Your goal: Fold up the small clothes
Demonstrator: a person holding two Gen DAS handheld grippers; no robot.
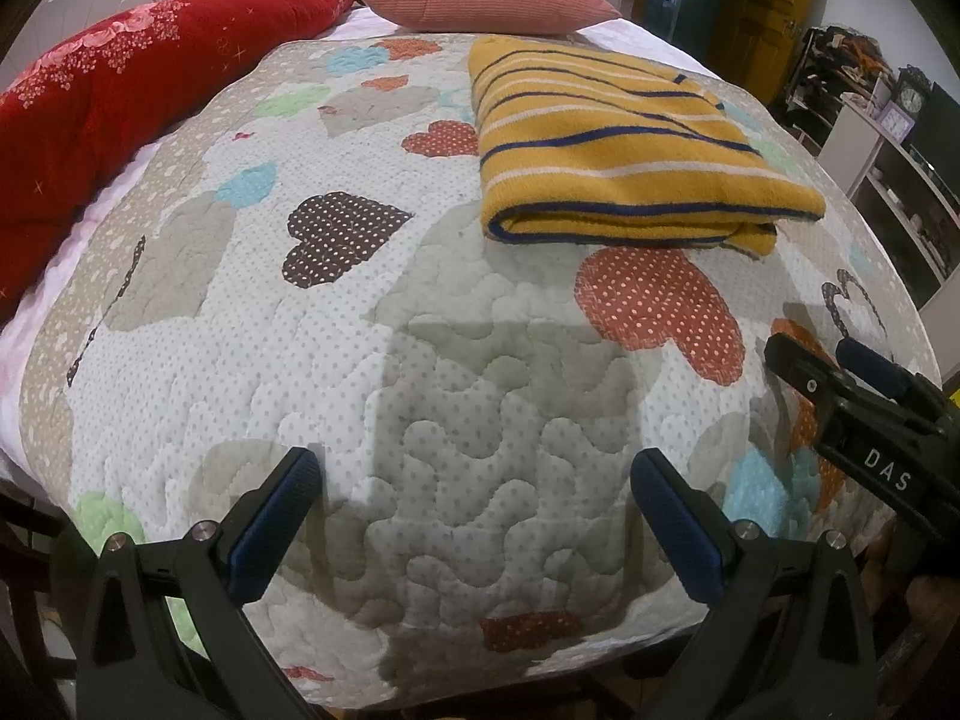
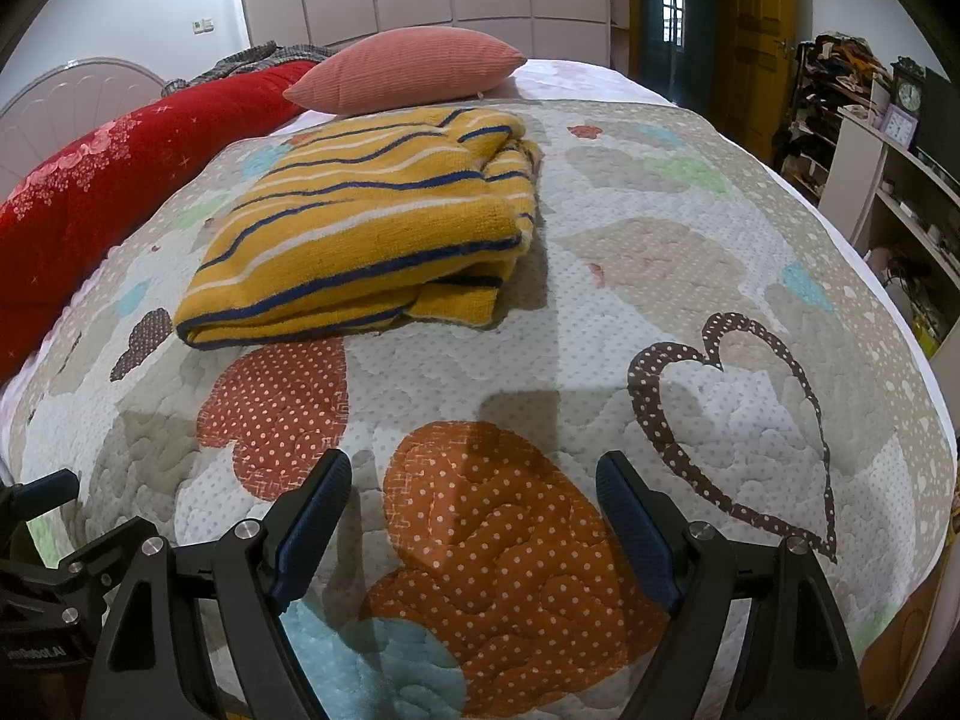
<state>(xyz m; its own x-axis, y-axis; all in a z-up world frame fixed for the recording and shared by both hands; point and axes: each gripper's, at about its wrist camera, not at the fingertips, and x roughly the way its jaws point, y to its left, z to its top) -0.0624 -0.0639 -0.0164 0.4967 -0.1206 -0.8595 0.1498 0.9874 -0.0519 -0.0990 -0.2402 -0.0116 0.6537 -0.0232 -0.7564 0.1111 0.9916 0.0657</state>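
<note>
The left gripper (image 1: 474,516) has its two blue fingers (image 1: 273,531) spread wide apart, and nothing sits between them. The right gripper (image 2: 474,519) is the same: fingers (image 2: 639,534) wide, holding nothing. Both hang over the near edge of the bed, above the quilt (image 1: 420,396), well apart from the cloth. In the left view the right gripper (image 1: 840,372) shows at the side, so the two are near each other, side by side. I think they are here because there is no pulling or folding for them to do right now.

Out past the fingers, the quilt has big dotted hearts on it. It is flat and soft, a good place to lay clothes.

Further in, toward the middle of the bed, lies the sweater (image 2: 366,228). It is yellow with blue and white stripes. It is folded into a thick, neat block, with the round fold facing the near edge. One corner on its right side pokes out a little. It looks done, so maybe it is left there to stay tidy.

Behind it, near the far edge, sits a pink pillow (image 2: 408,69). A red blanket (image 1: 120,90) lies rolled along the left edge, out of the way.
</note>
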